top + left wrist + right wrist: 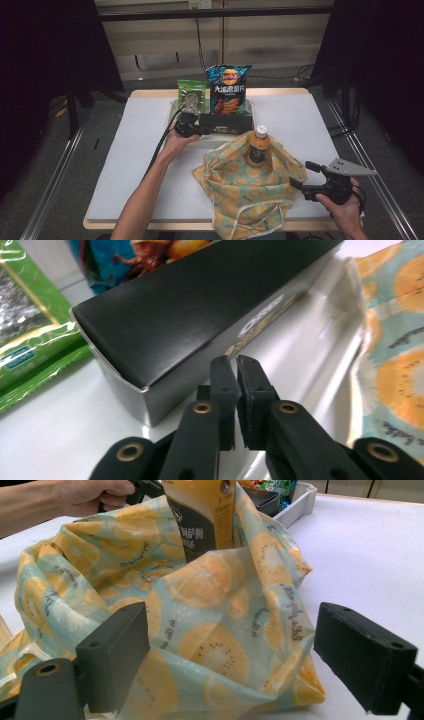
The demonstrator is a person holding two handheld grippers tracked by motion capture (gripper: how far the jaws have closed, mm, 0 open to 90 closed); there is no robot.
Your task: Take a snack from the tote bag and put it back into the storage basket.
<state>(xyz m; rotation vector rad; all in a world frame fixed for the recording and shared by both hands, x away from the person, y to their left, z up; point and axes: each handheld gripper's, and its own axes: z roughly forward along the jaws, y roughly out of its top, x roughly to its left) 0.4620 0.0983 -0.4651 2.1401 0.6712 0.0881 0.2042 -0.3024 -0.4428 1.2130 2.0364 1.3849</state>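
While my left gripper [200, 129] rests against the long black box [200, 305] in the white tray [320, 335], its jaws sit nearly together with a thin gap and nothing between them; the box lies just beyond the tips. That box lies flat along the tray's front edge, with a green snack packet [192, 96] and a blue crisp bag [228, 89] standing behind it. My right gripper [299, 176] sits at the right side of the orange-print cloth bag [210, 630], jaws spread wide, fabric between them; I cannot tell whether the pads touch the cloth. A bottle [259, 145] stands upright inside the bag, near the tray.
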